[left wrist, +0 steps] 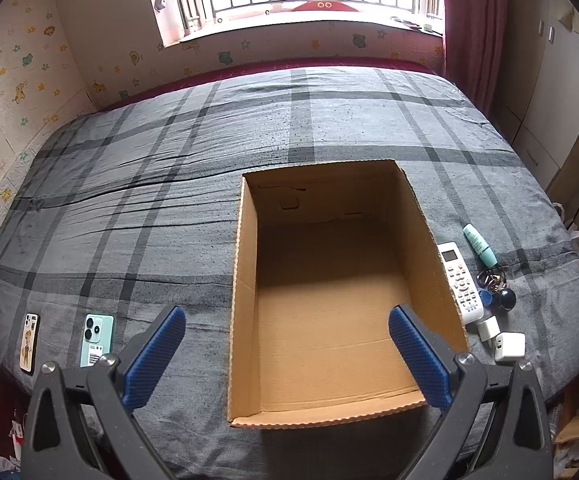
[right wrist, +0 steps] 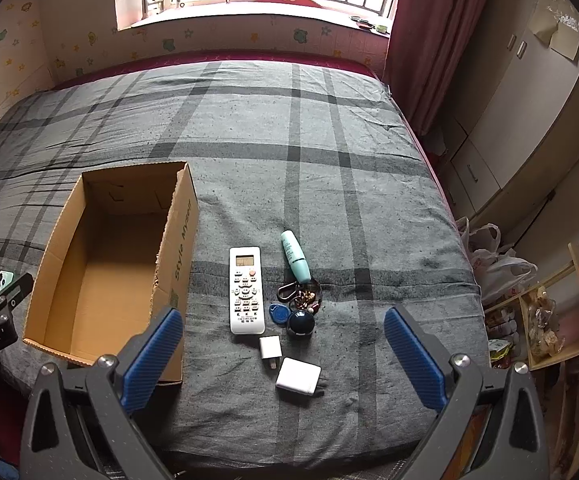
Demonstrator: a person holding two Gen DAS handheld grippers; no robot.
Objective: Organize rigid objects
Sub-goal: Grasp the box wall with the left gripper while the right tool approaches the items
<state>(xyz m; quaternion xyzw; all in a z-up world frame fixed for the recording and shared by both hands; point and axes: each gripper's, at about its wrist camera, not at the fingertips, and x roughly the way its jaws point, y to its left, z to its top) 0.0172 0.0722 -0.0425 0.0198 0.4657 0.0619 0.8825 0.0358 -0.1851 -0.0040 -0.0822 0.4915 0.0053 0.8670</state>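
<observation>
Both my left tongs (left wrist: pixel 287 354) and right tongs (right wrist: pixel 283 356) gape wide, holding nothing. Empty cardboard box (right wrist: pixel 69 280) on the bed (right wrist: pixel 249 160); remote (right wrist: pixel 246 290), chargers, perhaps keys (right wrist: pixel 299 300) beside it.

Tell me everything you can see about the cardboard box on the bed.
The cardboard box is a brown corrugated carton, open at the top with nothing inside. Its rim looks roughly cut and its inner walls show a few creases. It sits upright on the grey checked bedcover. One outer side carries green lettering, seen in the right wrist view. A white remote lies close beside that side; whether they touch is unclear. Neither gripper touches the box.
</observation>
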